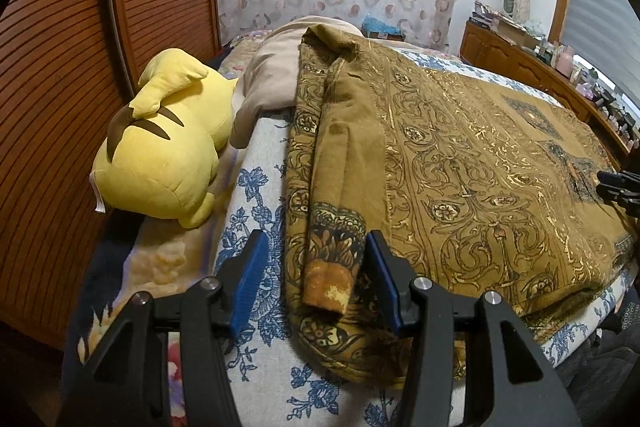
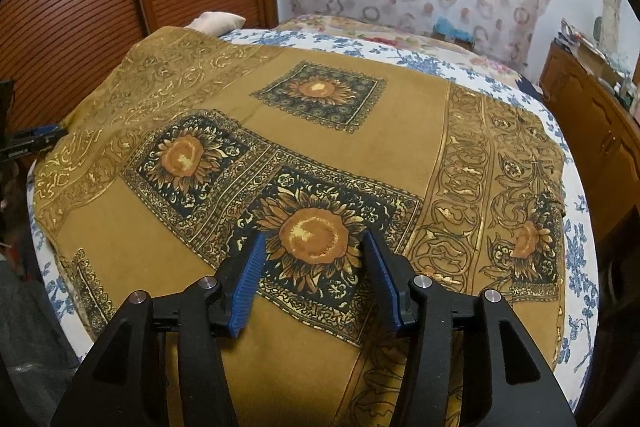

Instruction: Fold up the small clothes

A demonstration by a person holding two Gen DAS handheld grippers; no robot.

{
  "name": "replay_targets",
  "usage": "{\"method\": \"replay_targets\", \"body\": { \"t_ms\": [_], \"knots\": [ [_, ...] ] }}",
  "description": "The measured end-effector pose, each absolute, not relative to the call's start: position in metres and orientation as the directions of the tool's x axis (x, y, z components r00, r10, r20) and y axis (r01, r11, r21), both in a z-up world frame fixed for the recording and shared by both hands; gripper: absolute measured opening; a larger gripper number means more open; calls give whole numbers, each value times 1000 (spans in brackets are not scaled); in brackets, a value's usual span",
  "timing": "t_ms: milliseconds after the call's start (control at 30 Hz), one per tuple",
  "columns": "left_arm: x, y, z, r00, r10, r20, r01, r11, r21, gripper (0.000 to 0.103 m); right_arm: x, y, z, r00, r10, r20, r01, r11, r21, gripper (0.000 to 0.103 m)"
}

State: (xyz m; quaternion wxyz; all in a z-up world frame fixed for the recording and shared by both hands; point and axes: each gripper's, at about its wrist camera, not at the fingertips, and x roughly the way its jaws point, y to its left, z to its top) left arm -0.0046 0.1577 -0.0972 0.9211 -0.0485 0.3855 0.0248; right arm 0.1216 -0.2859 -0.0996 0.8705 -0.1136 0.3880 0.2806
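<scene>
Yellow plush toy (image 1: 160, 147) sits far left on the bed (image 1: 256, 155). Left hand-held gripper (image 1: 316, 275) hangs about half-open over the brown patterned cloth's (image 1: 460, 163) folded edge; right hand-held gripper (image 2: 314, 279) likewise, gripping nothing, over a sunflower print (image 2: 312, 235).

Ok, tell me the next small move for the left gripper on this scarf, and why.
Probably lower the left gripper and close it on the folded edge of the mustard sunflower-print scarf. Its jaws stand open with nothing pinched, the folded strip lies between them, and the right gripper hangs open over the flat cloth.
</scene>
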Motion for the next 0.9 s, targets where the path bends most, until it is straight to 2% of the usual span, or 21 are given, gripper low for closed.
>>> {"method": "replay_targets", "body": {
  "t_ms": [133,233,400,467,533,900],
  "knots": [
    [-5,159,-97,709,-3,-705,-76,994,-81,48,122,-286,-100,542,401,-739,-576,817,21,52],
    [-6,161,-96,716,-37,-697,-59,992,-112,39,122,-286,-100,541,403,-738,-576,817,24,52],
    [-4,157,-96,716,-62,-695,-35,992,-125,19,123,-285,-100,541,404,-737,-575,818,26,52],
    [-4,157,-95,718,-96,-690,-28,986,-166,5,122,-286,-100,541,405,-737,-575,818,27,52],
    [-5,155,-88,740,-121,-662,-20,979,-201,4,122,-286,-100,540,408,-736,-575,818,32,52],
    [3,110,-17,835,-211,-509,141,975,-173,4,123,-287,-99,537,419,-733,-573,818,48,52]
  ]
}}
